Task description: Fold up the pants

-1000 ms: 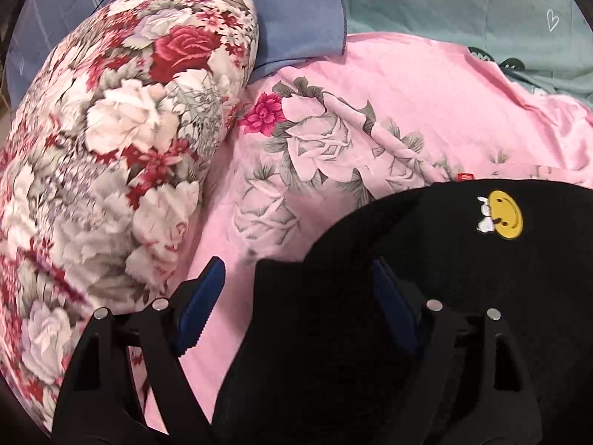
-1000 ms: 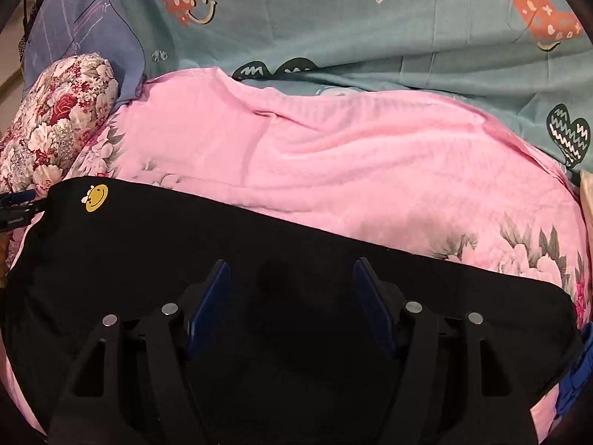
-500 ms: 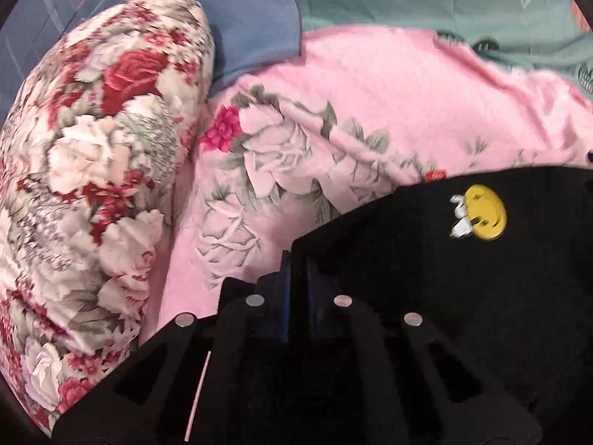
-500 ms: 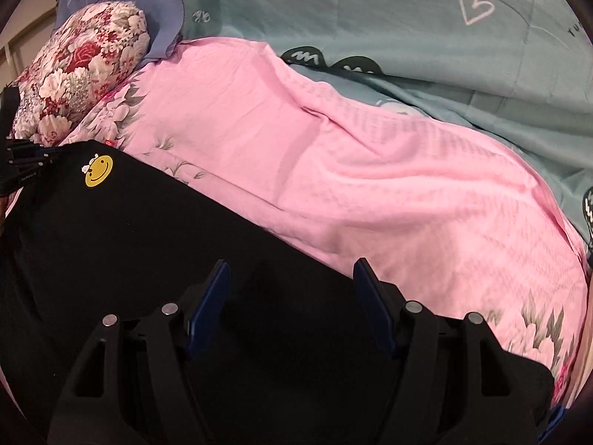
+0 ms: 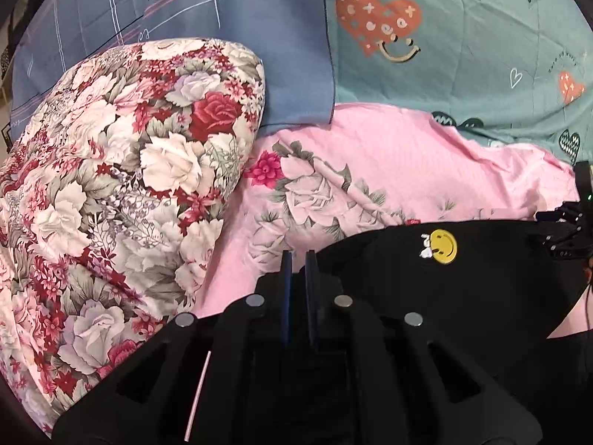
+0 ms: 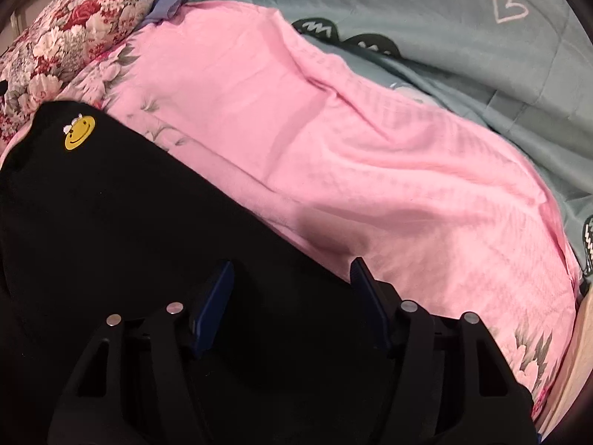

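Pants, one black pair, lie on the pink sheet of the bed, long axis running from the smiley patch at upper left down toward the lower right in the right wrist view. Left gripper is clamped tight on the pants' edge near the floral pillow. Right gripper is closing, dark fabric between its pads, not yet pinched. Lower part of the pants is hidden behind both grippers. One pillow, one teal quilt.
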### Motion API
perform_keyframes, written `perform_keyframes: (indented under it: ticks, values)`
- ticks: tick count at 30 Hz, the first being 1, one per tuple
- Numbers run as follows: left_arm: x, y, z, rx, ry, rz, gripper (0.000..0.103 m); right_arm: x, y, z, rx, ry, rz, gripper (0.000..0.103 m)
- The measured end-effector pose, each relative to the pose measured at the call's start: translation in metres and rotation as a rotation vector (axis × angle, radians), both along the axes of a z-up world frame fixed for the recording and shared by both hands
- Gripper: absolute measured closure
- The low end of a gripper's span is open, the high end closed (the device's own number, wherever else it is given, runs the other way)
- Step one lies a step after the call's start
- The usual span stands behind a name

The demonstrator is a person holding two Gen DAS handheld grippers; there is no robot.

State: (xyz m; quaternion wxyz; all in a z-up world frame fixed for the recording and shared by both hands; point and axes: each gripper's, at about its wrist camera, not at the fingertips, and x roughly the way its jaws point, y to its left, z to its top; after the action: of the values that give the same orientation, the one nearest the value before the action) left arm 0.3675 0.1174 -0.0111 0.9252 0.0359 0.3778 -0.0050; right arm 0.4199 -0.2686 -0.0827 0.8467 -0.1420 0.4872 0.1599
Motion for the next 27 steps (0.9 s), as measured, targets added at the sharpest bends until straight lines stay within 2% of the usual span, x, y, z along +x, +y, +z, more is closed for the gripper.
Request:
perform_keyframes:
  ticks: [2,3,4,5,6,7,14,18,20,22,27]
  values:
    - [0.003,-0.002,-0.005,0.017,0.017,-0.013,0.095,0.003,0.000,0.001,0.026,0.021,0.008,0.049]
    - [0.004,-0.002,-0.007,0.024,0.020,-0.013,0.095,0.004,0.000,0.001,0.041,0.028,0.010,0.057]
    - [0.006,-0.003,-0.009,0.031,0.022,-0.011,0.086,0.004,0.000,0.002,0.062,0.039,0.011,0.066]
    - [0.009,-0.003,-0.011,0.038,0.027,-0.007,0.076,0.005,0.001,0.003,0.078,0.055,0.004,0.095]
    - [0.012,-0.005,-0.014,0.049,0.028,-0.008,0.049,0.006,0.001,0.004,0.081,0.064,-0.002,0.097]
    - [0.014,-0.008,-0.017,0.074,0.023,-0.012,0.029,0.004,0.002,0.006,0.077,0.057,0.003,0.098]
    - [0.040,-0.031,-0.048,0.216,0.038,-0.042,0.027,-0.037,-0.012,0.034,0.215,0.002,0.033,0.099]
    - [0.053,-0.048,-0.064,0.306,0.028,-0.076,0.027,-0.051,-0.015,0.039,0.229,-0.008,0.040,0.099]
    - [0.058,-0.050,-0.068,0.291,0.033,-0.073,0.036,-0.056,-0.014,0.040,0.234,-0.013,0.044,0.099]
    - [0.064,-0.051,-0.075,0.268,0.084,-0.075,0.089,-0.057,-0.012,0.040,0.232,-0.014,0.044,0.099]
    - [0.063,-0.048,-0.077,0.225,0.108,-0.066,0.099,-0.055,-0.013,0.042,0.236,-0.026,0.031,0.099]
